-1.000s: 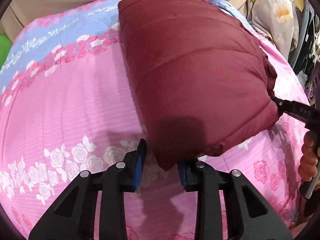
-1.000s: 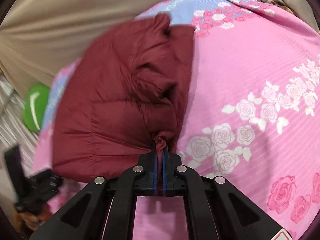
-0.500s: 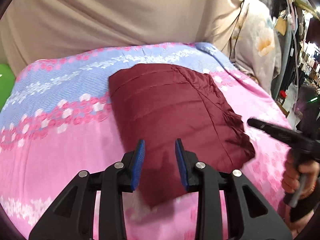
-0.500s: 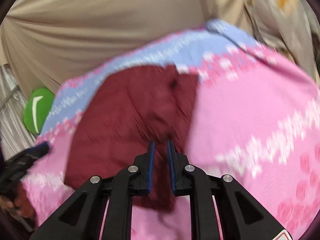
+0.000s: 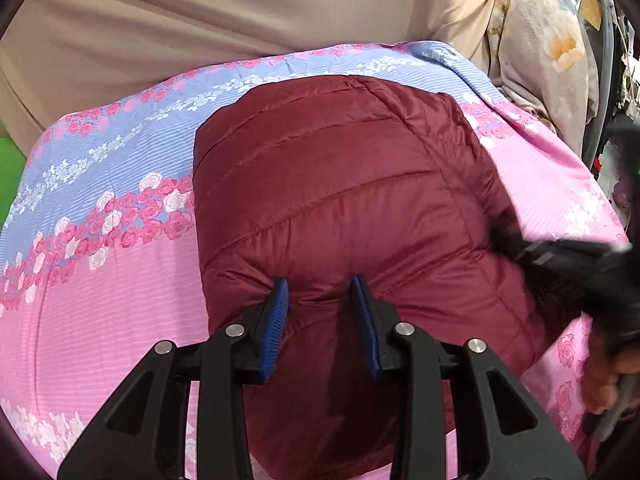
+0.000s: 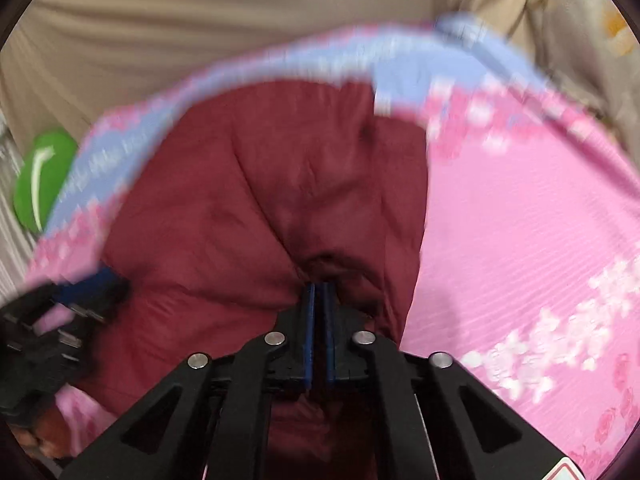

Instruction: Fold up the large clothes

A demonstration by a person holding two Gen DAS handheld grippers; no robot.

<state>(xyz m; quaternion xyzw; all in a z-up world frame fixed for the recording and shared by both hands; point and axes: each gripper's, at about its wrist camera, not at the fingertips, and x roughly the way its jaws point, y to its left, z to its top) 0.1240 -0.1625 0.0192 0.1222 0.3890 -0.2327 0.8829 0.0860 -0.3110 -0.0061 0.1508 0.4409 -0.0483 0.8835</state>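
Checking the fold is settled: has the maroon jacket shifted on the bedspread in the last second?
Yes. The maroon jacket has moved up the floral bedspread: its far edge now lies inside the blue band, having started at that band's near border in the right wrist view.

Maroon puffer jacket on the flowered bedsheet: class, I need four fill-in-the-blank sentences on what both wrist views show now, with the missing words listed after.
1. The folded jacket is dark ____ in colour.
2. It lies on a bedsheet printed with ____.
3. The left gripper has its fingers ____, pressing on the jacket.
4. The right gripper is ____ on a pinch of jacket fabric.

Missing words: red; roses; open; shut
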